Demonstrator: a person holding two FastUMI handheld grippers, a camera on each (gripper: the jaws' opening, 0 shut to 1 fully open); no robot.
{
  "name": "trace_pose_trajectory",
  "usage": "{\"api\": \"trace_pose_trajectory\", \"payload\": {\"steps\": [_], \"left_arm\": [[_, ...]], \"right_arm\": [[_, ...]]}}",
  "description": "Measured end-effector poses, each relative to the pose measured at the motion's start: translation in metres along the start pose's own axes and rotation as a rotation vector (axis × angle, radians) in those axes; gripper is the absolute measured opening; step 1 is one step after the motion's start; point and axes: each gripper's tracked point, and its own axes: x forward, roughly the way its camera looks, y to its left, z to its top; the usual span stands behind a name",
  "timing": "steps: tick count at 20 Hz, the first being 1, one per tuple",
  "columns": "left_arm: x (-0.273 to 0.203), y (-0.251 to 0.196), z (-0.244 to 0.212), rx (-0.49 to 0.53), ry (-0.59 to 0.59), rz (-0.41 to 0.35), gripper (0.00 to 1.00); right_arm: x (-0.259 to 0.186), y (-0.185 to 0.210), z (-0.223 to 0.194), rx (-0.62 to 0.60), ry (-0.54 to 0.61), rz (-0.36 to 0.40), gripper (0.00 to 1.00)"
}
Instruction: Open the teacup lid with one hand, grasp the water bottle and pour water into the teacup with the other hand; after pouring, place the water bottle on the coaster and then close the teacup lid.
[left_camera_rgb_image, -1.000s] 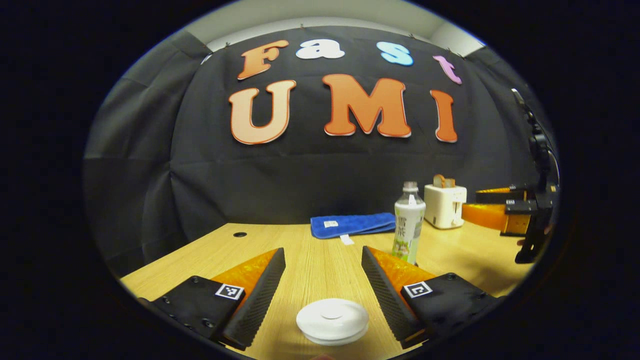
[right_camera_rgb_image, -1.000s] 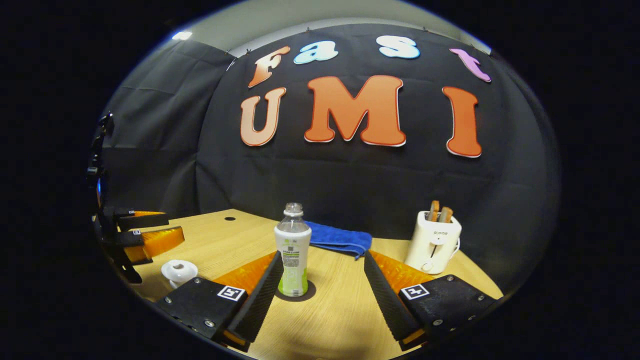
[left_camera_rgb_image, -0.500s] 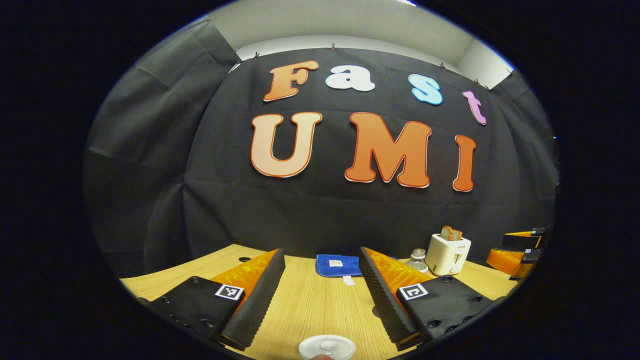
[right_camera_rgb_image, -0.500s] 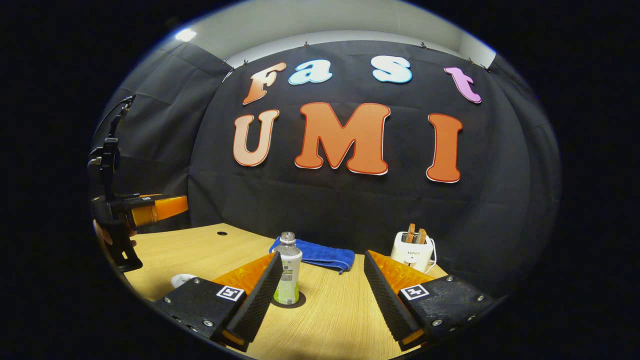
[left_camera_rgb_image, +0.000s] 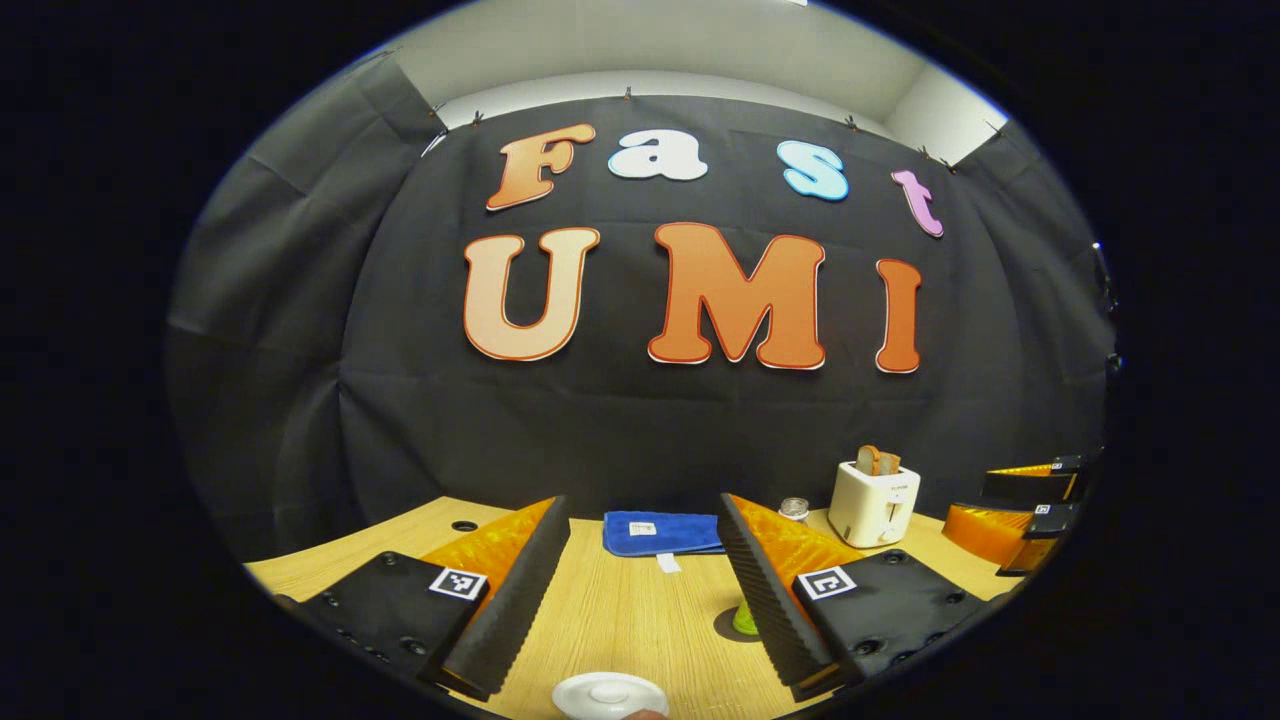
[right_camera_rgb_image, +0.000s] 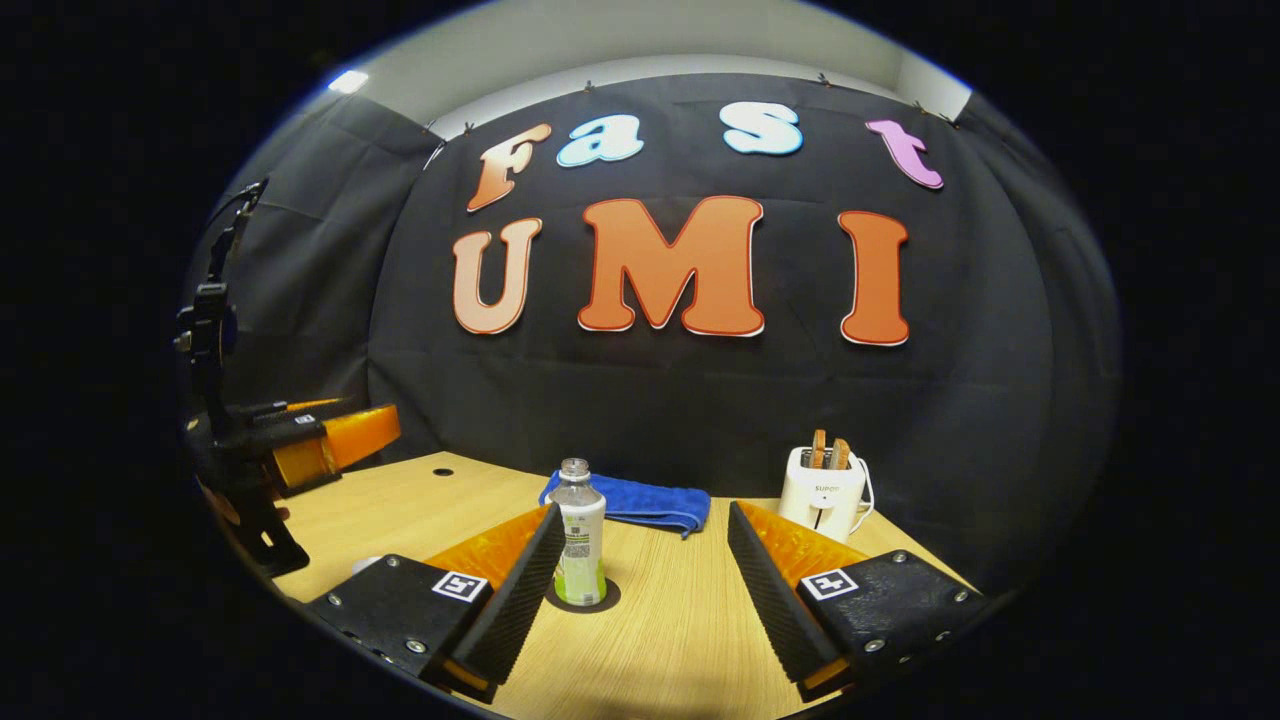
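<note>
My clear water bottle (right_camera_rgb_image: 579, 540) upright on its dark coaster (right_camera_rgb_image: 583, 597), white lidded teacup (left_camera_rgb_image: 609, 695) at 6 o'clock, contents hidden, both my tongs (left_camera_rgb_image: 640, 575) (right_camera_rgb_image: 640, 575) spread wide, empty.

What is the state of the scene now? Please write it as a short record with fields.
water bottle: upright on the dark coaster, uncapped
teacup lid: white, on the teacup, near the bottom edge of the left gripper view
left gripper: jaws open, holding nothing, above the lid
right gripper: jaws open, holding nothing, bottle by its left finger
blue towel: at the back of the wooden table
toaster: white, two slices in it, back right
</note>
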Motion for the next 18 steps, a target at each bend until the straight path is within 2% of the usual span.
{"api": "trace_pose_trajectory", "payload": {"steps": [5, 13, 18], "left_arm": [[0.001, -0.005, 0.008, 0.022, -0.024, 0.003, 0.96], [0.006, -0.007, 0.029, 0.021, -0.049, 0.012, 0.97], [0.006, -0.012, 0.023, 0.023, -0.035, 0.003, 0.97]], "right_arm": [[-0.002, -0.015, 0.009, -0.012, -0.034, -0.043, 0.98], [-0.008, -0.018, 0.032, -0.054, -0.104, -0.059, 0.98], [-0.012, -0.02, 0.034, -0.067, -0.123, -0.063, 0.98]]}}
